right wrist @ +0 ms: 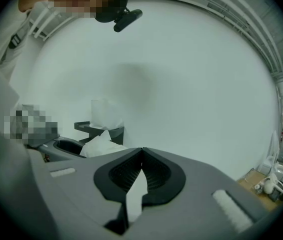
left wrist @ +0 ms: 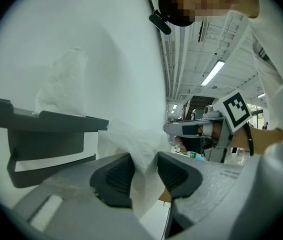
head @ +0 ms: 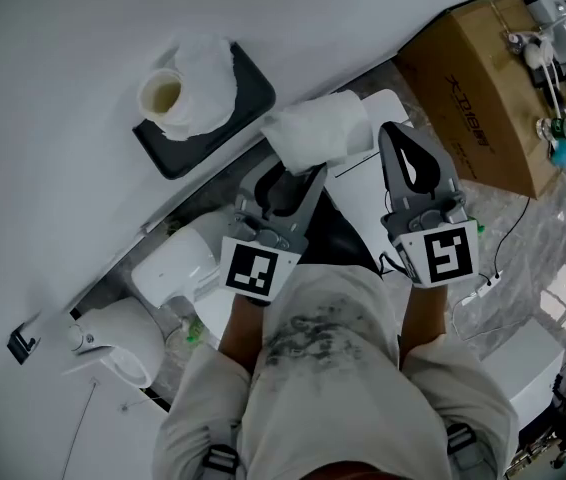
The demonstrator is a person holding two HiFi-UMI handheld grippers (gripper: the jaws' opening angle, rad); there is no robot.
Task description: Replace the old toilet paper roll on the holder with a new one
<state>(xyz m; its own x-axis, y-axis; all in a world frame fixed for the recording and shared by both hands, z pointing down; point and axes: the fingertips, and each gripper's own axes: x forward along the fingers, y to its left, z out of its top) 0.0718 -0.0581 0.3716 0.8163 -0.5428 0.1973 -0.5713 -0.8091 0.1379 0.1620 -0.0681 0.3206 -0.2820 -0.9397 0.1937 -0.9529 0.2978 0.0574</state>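
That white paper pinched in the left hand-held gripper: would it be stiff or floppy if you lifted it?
Probably floppy: the white paper crumples and folds where the left hand-held gripper pinches it. It is likely very light, since one small pinch carries the whole bunch. It looks thin, so a sharp tug might tear it.

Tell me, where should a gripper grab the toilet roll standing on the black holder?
Probably its top rim, coming from above. The toilet roll stands on end on the holder, cardboard hole facing up, so one jaw can slip inside and one outside. The holder's raised edge guards its bottom.
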